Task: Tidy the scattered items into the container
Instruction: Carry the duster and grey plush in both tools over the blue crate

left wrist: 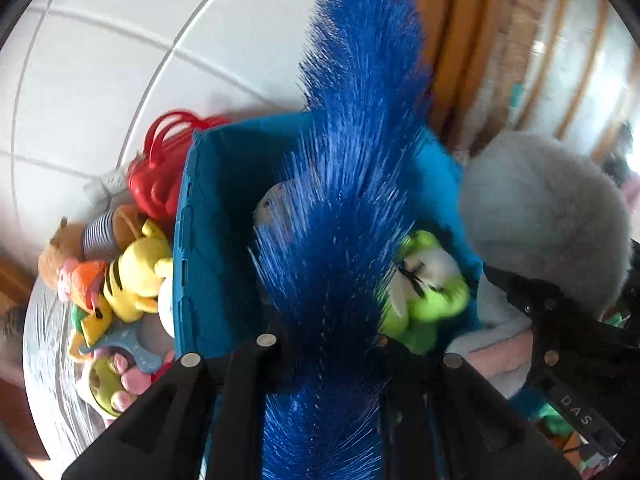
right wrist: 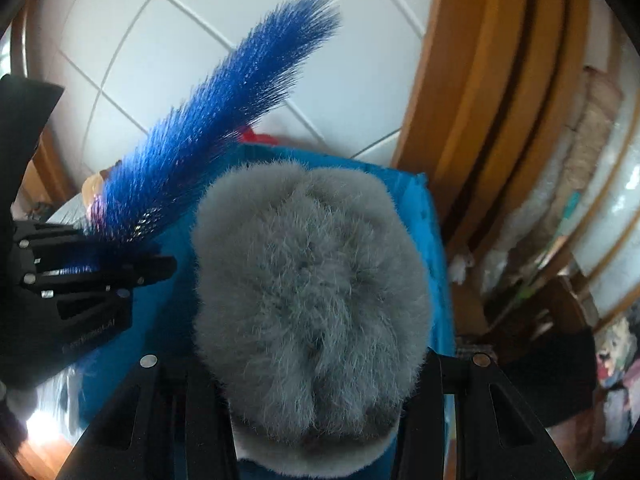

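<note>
- Left gripper: jaws fully closed on a blue bristle brush; its stiff blue fibres fan up from between the fingers and taper to a point.
- In the right wrist view the same brush leans up and to the right from the left gripper, crossing over the near-left corner of the container.
- Right gripper: jaws partly apart, clamped on a grey furry plush (round, two-lobed; what it is beyond plush I cannot tell). A white trim shows at its lower edge.
- Container: a teal fabric bin, open-topped, on a white tiled floor. Both held items sit above its opening.
- Inside the bin: a green and white plush against the right wall, and a pale object partly hidden behind the bristles.
- Outside, just left of the bin: a red plastic basket, a yellow striped plush, an orange plush, all bunched together, touching.
- Right of the bin: wooden furniture (motion-blurred).
</note>
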Demonstrator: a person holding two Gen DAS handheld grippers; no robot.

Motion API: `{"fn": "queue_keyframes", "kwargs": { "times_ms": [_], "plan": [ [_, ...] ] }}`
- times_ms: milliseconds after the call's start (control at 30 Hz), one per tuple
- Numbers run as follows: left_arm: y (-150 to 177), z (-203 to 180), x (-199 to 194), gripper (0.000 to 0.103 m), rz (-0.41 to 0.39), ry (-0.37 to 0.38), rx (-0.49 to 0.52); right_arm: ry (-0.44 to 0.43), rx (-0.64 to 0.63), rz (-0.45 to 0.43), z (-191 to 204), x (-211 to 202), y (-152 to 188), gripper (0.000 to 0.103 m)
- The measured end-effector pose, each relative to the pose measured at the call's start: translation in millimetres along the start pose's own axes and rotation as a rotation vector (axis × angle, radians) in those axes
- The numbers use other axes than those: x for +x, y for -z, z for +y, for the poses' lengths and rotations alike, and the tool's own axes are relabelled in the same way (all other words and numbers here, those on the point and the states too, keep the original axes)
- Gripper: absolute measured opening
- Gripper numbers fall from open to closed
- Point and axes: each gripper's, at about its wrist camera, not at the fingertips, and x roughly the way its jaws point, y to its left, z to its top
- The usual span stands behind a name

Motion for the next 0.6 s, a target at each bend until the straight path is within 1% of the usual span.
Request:
{"fn": "queue_keyframes", "kwargs": {
  "times_ms": [133, 233, 267, 467, 600],
  "plan": [
    [-14, 8, 50, 0.013, 0.074, -0.051, -0.05, -0.047, -0.008, 0.061, -11, 56, -21, 0.042],
    [-20, 18, 87, 0.013, 0.121, -0.088, -0.073, -0.06, -0.006, 0.105, -15, 93, -30, 0.042],
    [-21, 22, 99, 0.013, 0.137, -0.102, -0.079, -0.077, -0.002, 0.122, -15, 108, -33, 0.042],
    [-25, 49, 158, 0.013, 0.221, -0.164, -0.116, -0.112, -0.009, 0.187, -7, 163, -42, 0.042],
    [-25, 63, 190, 0.013, 0.267, -0.182, -0.134, -0.115, -0.031, 0.235, 7, 198, -43, 0.042]
  ]
}}
